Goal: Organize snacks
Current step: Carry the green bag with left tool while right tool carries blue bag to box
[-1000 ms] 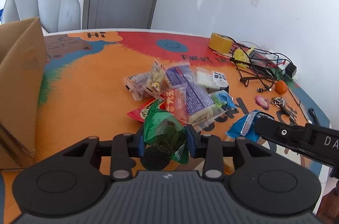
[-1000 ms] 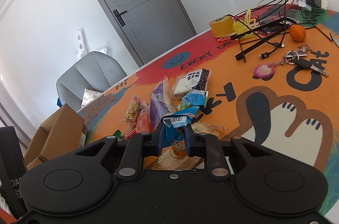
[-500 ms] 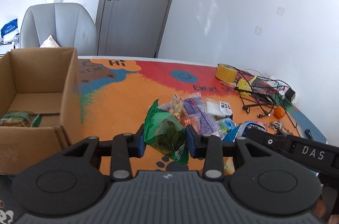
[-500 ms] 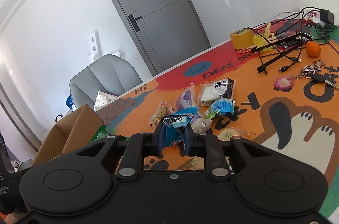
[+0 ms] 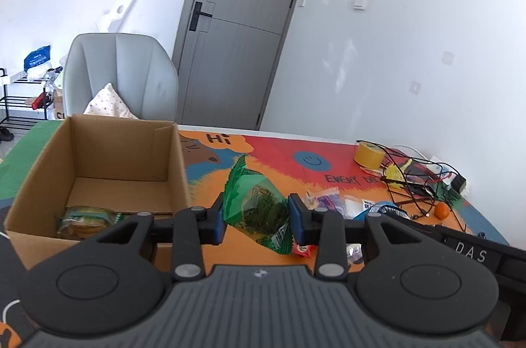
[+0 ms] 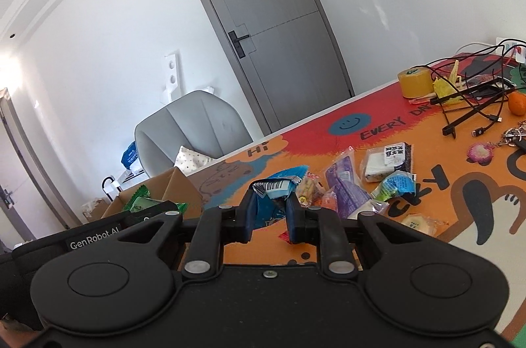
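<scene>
- The left hand-held gripper (image 5: 257,218) holds a green snack packet (image 5: 254,203) between its blue pads, jaws set narrow around the puffy wrapper, the packet standing up and above the fingertips.
- The right hand-held gripper (image 6: 271,210) is nearly closed, pinching a blue snack packet (image 6: 276,188) by a thin folded edge, barcode side up.
- A cardboard box (image 5: 98,150) sits ahead and to the left of the left hand-held gripper, open at the top, with one wrapped snack (image 5: 87,218) already on its floor.
- The remaining loose snacks (image 6: 365,183) lie on the counter (image 6: 411,137) ahead and to the right of the right hand-held gripper, well apart from the box.
- Risk, as I judge it: the green packet is air-filled and slippery, so a quick swing could let it twist or squirt out before it is over the box.
- The blue packet hangs by an edge only; a jolt could pull it free.
- The box's near right wall lies between the left hand-held gripper and the opening; coming in low could snag the packet or shove the light box.
- Both hand-held grippers are close together, so they may bump at the opening.
</scene>
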`<state>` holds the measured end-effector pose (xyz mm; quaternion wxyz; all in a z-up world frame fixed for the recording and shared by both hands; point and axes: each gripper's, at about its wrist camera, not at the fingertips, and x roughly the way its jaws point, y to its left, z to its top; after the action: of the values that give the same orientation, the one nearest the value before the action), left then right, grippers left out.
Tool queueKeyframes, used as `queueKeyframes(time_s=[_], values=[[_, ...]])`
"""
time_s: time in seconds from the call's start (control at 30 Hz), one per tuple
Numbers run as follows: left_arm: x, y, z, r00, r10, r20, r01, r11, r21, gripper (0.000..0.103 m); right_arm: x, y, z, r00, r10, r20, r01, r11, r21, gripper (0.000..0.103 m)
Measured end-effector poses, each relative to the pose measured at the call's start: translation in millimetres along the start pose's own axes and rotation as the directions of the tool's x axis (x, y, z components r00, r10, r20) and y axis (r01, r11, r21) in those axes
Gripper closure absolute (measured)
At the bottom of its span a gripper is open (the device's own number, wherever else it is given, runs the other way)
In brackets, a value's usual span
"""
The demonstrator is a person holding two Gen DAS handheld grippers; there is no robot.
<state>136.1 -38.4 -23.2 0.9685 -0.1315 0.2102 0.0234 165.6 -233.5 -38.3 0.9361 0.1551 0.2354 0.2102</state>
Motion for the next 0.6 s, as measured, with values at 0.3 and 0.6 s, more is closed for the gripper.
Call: queueKeyframes(time_s=[0.3,0.6], values=[[-17,29,9,0.998,0.048,0.028,-0.047,0.998,-0.043,0.066,6,27,2,0.999,0.051,0.007,-0.050,0.998,-0.030,0.083],[-21,51,15,0.994,0.099,0.034,-0.097,0.993,-0.071,0.066,16,47,2,0.995,0.096,0.001,-0.096,0.994,-0.047,0.083]])
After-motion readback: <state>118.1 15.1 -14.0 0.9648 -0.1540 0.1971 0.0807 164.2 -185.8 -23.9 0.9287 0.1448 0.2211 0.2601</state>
